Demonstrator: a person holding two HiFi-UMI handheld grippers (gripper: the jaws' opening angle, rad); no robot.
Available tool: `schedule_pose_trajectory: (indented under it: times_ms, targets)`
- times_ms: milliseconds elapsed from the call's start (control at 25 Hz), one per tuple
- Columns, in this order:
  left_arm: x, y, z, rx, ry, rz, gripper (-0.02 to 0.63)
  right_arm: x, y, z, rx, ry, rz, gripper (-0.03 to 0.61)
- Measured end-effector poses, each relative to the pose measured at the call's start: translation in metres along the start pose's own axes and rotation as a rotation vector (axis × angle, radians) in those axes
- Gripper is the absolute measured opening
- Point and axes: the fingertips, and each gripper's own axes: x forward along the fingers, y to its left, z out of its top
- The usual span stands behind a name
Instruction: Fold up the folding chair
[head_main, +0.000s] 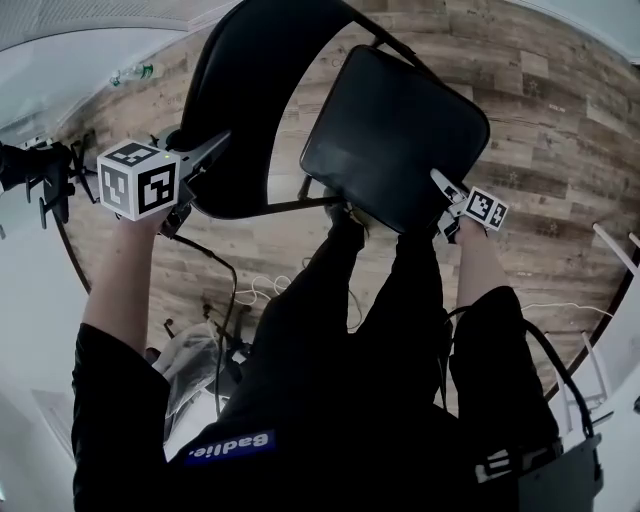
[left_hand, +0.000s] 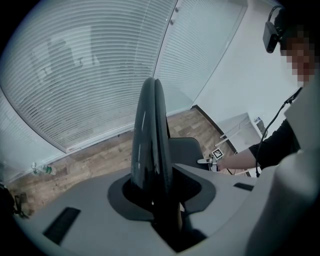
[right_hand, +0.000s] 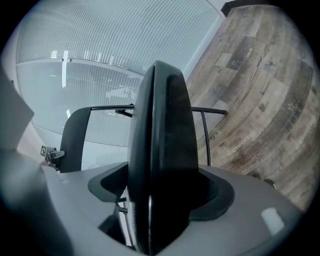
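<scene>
Folding chair (head_main: 380, 150) stands not yet folded on the wood-plank floor (head_main: 540, 120), just ahead of the person's dark-trousered legs (head_main: 380, 290). At left, its backrest (head_main: 250, 100) is a smooth, glossy black shell, thin and curved. The left tongs (head_main: 205, 160) are closed on its edge, and the shell fills the narrow gap between the jaws. Thin black metal tubes (right_hand: 207, 130) join it to the seat (head_main: 400, 110), a matte black padded square with rounded corners. The right tongs (head_main: 442, 200), spread wide, clamp the thick rim of that pad at its near right corner. Around the chair are bottles (head_main: 135, 72) by the white wall at left, slatted blinds (left_hand: 100, 75) behind, a pale cable (head_main: 262, 290) on the planks, and white bars (head_main: 610, 245) at far right.
</scene>
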Motion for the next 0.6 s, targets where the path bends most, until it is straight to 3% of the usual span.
schedule_pose_trajectory:
  times_ms: [600]
  targets:
    - [-0.062,-0.063,-0.001,0.058,0.013,0.024,0.071,-0.024,0.104,-0.029,0.007,-0.033,-0.039,0.319]
